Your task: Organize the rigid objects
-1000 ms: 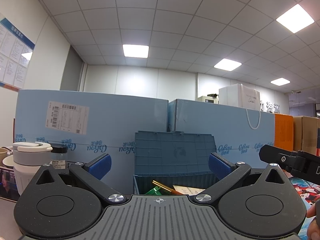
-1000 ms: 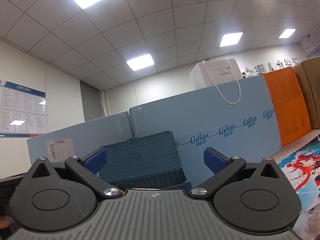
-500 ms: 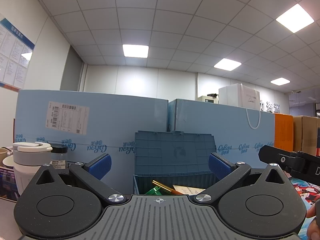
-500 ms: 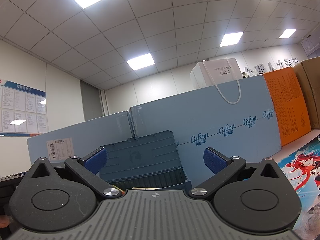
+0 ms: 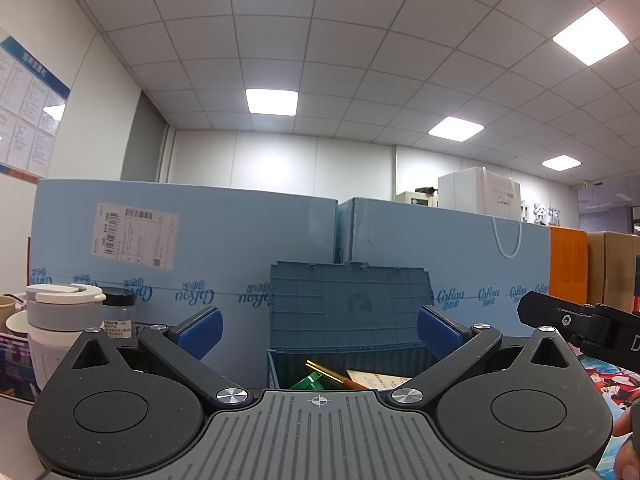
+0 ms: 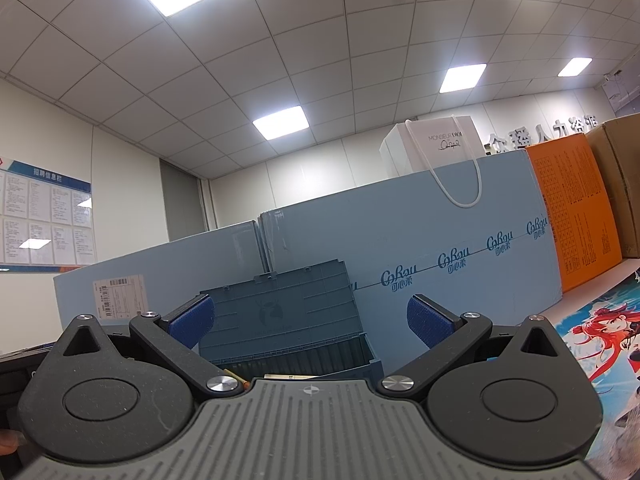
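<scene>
A blue storage bin (image 5: 352, 360) sat on the desk against pale blue cartons (image 5: 200, 248), its ribbed lid (image 5: 348, 304) standing upright behind it, with a gold-tipped pen (image 5: 328, 373) lying inside, long axis slanting from upper left to lower right, beside a green item (image 5: 306, 381) and a paper card (image 5: 376, 378). The left gripper (image 5: 319, 330) and the right gripper (image 6: 310, 318) both faced the bin with blue-padded fingers spread wide and nothing between them. A white lidded cup (image 5: 60, 328) and a dark-capped jar (image 5: 118, 312) stood well to the left.
</scene>
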`<state>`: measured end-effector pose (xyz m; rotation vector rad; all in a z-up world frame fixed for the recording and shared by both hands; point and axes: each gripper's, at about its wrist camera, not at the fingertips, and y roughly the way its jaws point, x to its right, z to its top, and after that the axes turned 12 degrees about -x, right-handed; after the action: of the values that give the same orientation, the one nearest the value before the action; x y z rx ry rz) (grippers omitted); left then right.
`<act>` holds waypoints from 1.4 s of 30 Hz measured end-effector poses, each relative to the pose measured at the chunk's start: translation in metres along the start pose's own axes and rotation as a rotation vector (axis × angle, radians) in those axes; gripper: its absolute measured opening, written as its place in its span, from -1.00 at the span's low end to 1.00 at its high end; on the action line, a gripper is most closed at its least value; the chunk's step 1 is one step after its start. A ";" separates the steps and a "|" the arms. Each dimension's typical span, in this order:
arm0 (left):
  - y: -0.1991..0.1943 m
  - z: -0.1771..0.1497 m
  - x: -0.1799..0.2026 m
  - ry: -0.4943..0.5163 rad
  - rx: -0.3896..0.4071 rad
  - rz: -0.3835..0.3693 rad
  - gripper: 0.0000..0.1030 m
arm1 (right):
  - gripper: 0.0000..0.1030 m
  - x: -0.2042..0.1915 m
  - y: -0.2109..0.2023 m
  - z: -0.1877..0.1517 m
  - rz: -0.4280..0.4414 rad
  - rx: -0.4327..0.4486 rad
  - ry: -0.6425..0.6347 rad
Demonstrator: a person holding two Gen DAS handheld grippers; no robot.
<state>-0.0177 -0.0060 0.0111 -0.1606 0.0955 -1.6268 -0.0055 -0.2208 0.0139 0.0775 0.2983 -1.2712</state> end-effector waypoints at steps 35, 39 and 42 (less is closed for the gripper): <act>-0.002 0.000 0.000 -0.004 -0.001 0.001 1.00 | 1.00 0.002 0.001 0.000 0.004 -0.016 -0.002; -0.003 0.000 0.000 -0.007 0.002 0.001 1.00 | 1.00 0.002 0.001 0.000 0.004 -0.016 -0.002; -0.002 0.000 0.000 -0.009 -0.002 0.001 1.00 | 1.00 0.002 0.000 0.000 0.004 -0.014 -0.002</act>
<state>-0.0195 -0.0056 0.0116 -0.1690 0.0903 -1.6246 -0.0047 -0.2224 0.0130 0.0645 0.3051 -1.2649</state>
